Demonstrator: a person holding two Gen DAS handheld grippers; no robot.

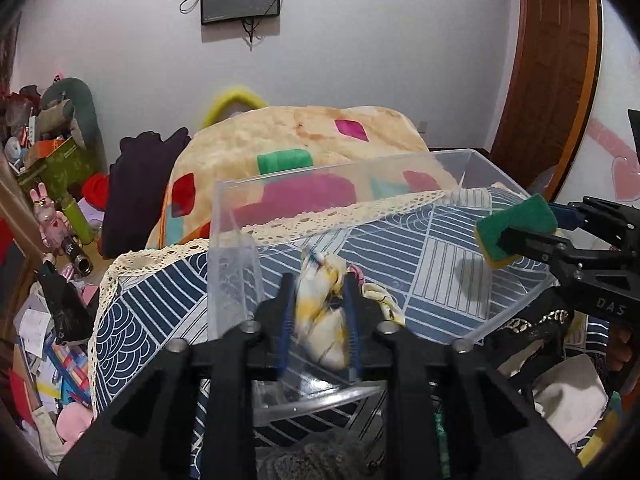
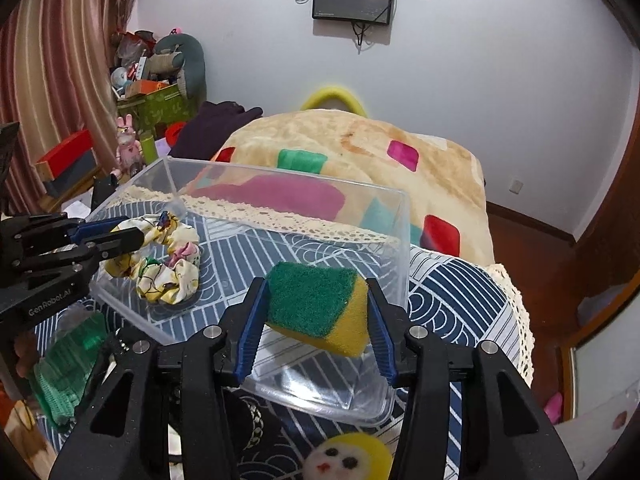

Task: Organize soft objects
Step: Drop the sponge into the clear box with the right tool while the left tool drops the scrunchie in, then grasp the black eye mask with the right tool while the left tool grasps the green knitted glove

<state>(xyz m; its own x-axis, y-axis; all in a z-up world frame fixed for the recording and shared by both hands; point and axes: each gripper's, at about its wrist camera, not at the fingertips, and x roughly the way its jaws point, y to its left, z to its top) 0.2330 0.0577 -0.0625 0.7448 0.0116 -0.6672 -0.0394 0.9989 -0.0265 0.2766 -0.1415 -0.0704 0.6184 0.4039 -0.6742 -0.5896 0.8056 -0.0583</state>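
Left tool [image 1: 318, 312]: clenched on the floral scrunchie [image 1: 320, 312], low centre of the left wrist view; I held it over the near-left end of the clear plastic bin [image 1: 224, 216]. From the right wrist view the scrunchie [image 2: 160, 264] trailed down onto the bin floor, at mid-left of the frame.

Right tool [image 2: 316, 316]: clenched on the green-and-yellow sponge [image 2: 316, 304], centre of its own view, pads squeezing the two short ends. The sponge hung above the near-right part of the bin, not touching the floor as far as I could judge.

Bin: sat on the surface under a blue patterned cloth [image 2: 460, 292] with a lace edge; a folded blanket [image 2: 360, 148] lay behind it.

Handling, scrunchie: I judged it very light and limp, slippery satin-like cloth. Best taken across a bunched fold, as I had it; a thin pinch could slide out.

Handling, sponge: light, springy, rough on the green face. Gripping the ends compressed it, so it would likely spring back on release and could bounce.

Hard to make out: my left tool looked motion-blurred. Dark and pale cloths [image 1: 560, 400] at lower right of the left view were cut off by the tool body. A green mesh item [image 2: 68, 364] and a yellow plush face [image 2: 352, 456] were only partly visible.
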